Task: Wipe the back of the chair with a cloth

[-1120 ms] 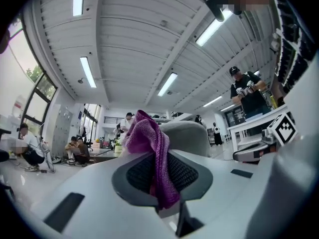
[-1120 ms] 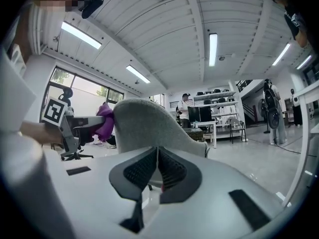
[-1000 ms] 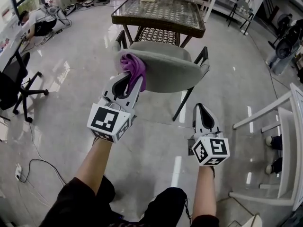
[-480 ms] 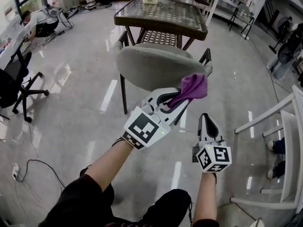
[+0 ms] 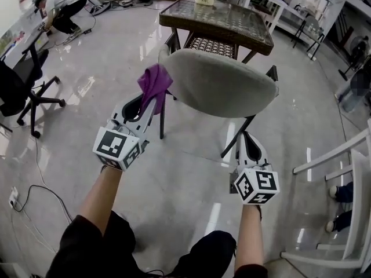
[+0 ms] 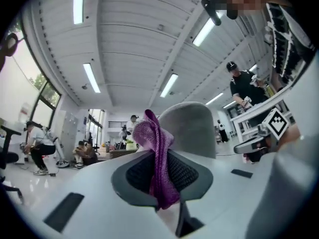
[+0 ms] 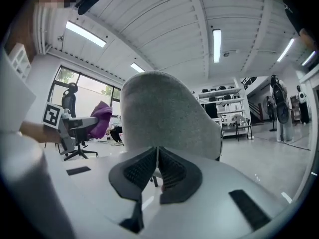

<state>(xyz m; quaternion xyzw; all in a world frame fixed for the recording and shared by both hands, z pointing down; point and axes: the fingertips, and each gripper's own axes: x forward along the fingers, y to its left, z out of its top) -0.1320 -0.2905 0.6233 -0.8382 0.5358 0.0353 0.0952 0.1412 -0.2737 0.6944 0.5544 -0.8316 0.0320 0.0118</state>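
The chair's grey padded back [image 5: 223,83] fills the middle of the head view, seen from behind. My left gripper [image 5: 152,102] is shut on a purple cloth [image 5: 153,83], which sits against the back's left edge. In the left gripper view the cloth [image 6: 157,158] hangs out between the jaws, with the chair back [image 6: 192,128] just behind it. My right gripper [image 5: 250,145] is shut on nothing, low and near the back's right lower edge. The right gripper view shows the chair back [image 7: 164,113] close ahead and the cloth [image 7: 99,119] far left.
A glass-topped wicker table [image 5: 220,19] stands right behind the chair. A black office chair [image 5: 23,80] is at the left, a white rack [image 5: 348,172] at the right. A cable [image 5: 29,207] trails on the glossy floor. People sit at the back left.
The left gripper swept the cloth across the chair back: left edge a second ago, right side half a second ago, left edge again now. The right gripper stayed low and shut.
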